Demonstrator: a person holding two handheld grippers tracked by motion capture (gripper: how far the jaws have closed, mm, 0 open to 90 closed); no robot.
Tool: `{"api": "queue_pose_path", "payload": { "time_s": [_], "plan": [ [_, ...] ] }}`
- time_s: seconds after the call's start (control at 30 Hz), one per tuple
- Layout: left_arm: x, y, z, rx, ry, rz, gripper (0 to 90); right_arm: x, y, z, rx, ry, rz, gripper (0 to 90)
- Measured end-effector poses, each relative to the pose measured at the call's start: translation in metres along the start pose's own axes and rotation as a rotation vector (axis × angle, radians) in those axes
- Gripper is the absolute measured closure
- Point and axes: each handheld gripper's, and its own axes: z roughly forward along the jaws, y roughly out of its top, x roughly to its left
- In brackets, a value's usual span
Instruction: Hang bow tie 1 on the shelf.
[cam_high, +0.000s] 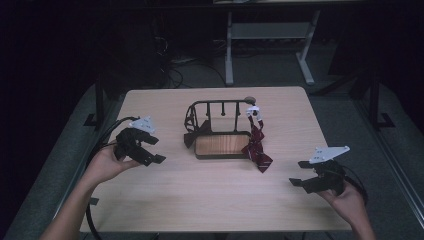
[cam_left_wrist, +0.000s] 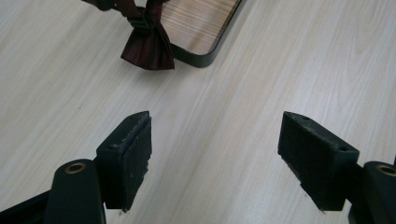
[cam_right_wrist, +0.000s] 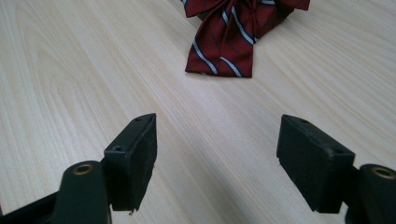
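From high up, the whole wooden table (cam_high: 215, 200) can be seen, and a little black rack (cam_high: 220, 127) stands near its middle. The rack has thin metal bars at the back and a small wooden tray floor. Two bow ties are on it. A dark red bow tie (cam_high: 192, 135) hangs at the rack's left end, and a striped red bow tie (cam_high: 257, 147) hangs at the right end from a white clip, with its tails lying on the table.

The left gripper (cam_high: 150, 150) is held over the left side of the table, well apart from the rack. The right gripper (cam_high: 300, 172) is near the front right corner, also well apart. Each is held in a person's hand.

The left gripper view gets much closer — it shows the dark red bow tie (cam_left_wrist: 148, 44) touching the rounded corner of the rack's tray (cam_left_wrist: 205, 32), and the left gripper (cam_left_wrist: 215, 154) with its jaws wide apart and only bare table between them. The stripes cannot be seen there.

The right gripper view shows the striped red bow tie (cam_right_wrist: 233, 37) up close, with white and blue lines on it. The right gripper (cam_right_wrist: 217, 154) also has its jaws wide apart, holding nothing.

The table is pale wood with fine grain lines. Only the high view shows the room — it is dark, with a grey floor, cables, and the white legs of another desk (cam_high: 270, 45) behind.
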Motion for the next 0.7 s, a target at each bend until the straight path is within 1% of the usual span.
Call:
{"api": "queue_pose_path", "payload": {
  "time_s": [0.03, 0.07, 0.1, 0.2, 0.23, 0.27, 0.3, 0.43, 0.63, 0.67, 0.7],
  "plan": [
    [0.0, -0.001, 0.001, -0.007, 0.001, -0.007, 25.6, 0.0, 0.0, 0.0, 0.0, 0.0, 0.0, 28.4],
    [0.0, -0.002, 0.001, -0.006, 0.0, -0.005, 25.6, 0.0, 0.0, 0.0, 0.0, -0.001, -0.002, 28.3],
    [0.0, -0.003, 0.002, -0.009, -0.001, -0.014, 25.5, 0.0, 0.0, 0.001, 0.0, 0.0, 0.0, 28.4],
    [-0.001, -0.007, 0.004, -0.011, 0.001, -0.011, 25.1, 0.001, 0.0, 0.001, 0.003, -0.001, 0.002, 28.4],
    [-0.002, -0.008, 0.006, -0.014, 0.004, -0.018, 25.0, 0.001, -0.001, 0.001, 0.002, -0.001, 0.0, 28.3],
    [-0.002, -0.009, 0.006, -0.015, 0.005, -0.01, 24.2, 0.0, -0.001, 0.001, 0.002, -0.001, -0.001, 28.4],
    [-0.003, -0.011, 0.007, -0.019, 0.0, -0.013, 24.0, 0.0, -0.001, 0.001, 0.001, -0.002, 0.0, 28.4],
    [-0.004, -0.017, 0.01, -0.011, 0.0, -0.016, 23.6, 0.0, -0.001, 0.002, 0.001, 0.001, 0.004, 28.4],
    [-0.006, -0.025, 0.012, -0.026, 0.007, -0.019, 22.8, 0.0, -0.002, 0.002, 0.004, -0.001, 0.002, 28.4],
    [-0.007, -0.026, 0.013, -0.03, 0.002, -0.026, 22.7, 0.0, -0.002, 0.002, 0.005, -0.001, 0.003, 28.3],
    [-0.008, -0.028, 0.014, -0.034, 0.008, -0.025, 22.6, 0.0, -0.002, 0.002, 0.006, 0.0, 0.006, 28.3]
  ]
}}
